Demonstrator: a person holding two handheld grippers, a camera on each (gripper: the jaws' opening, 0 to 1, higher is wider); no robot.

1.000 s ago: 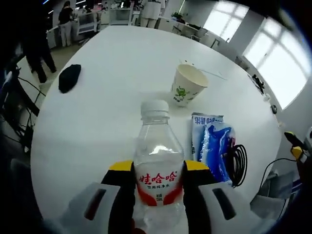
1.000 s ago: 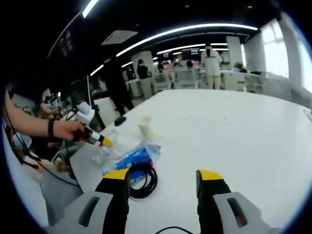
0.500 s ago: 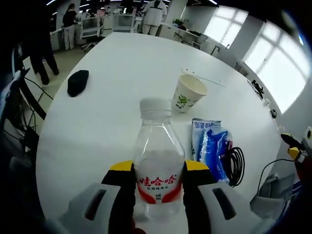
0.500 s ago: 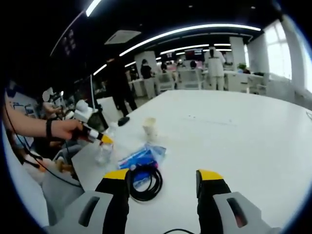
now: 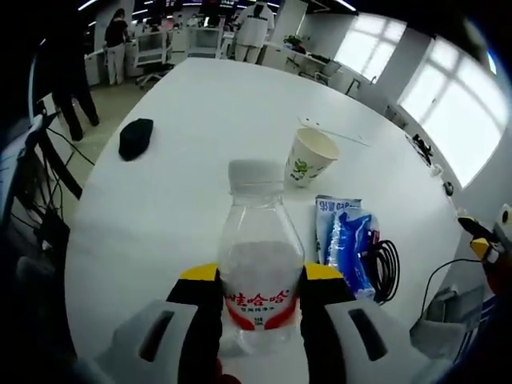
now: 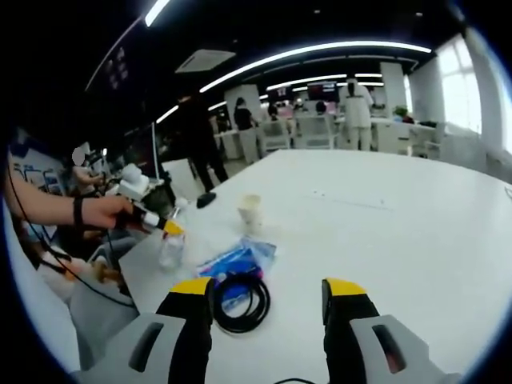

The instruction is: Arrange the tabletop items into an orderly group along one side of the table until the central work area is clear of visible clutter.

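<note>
My left claw (image 5: 259,300) is clamped on the bottle (image 5: 260,276) at its label, cap up. Over the last second I have carried it a little along the near edge of the counter (image 5: 200,136); the cup (image 5: 310,155), blue packet (image 5: 346,244) and cable coil (image 5: 386,270) sit in the same cluster by that edge, slightly further down my view, and the dark object (image 5: 136,138) has slid nearer the left edge. I judge the bottle is about to join that group, which would leave the centre bare.

My right claw (image 6: 268,308) hangs open and empty over the near edge, now a touch closer to the coil (image 6: 240,293) and packet (image 6: 237,258).

I cannot tell whether the bottle's base touches the counter; my jaws hide it. The dark object is too small to name. A thin stick lies beyond the cup, unclear what. The packet's print is unreadable.
</note>
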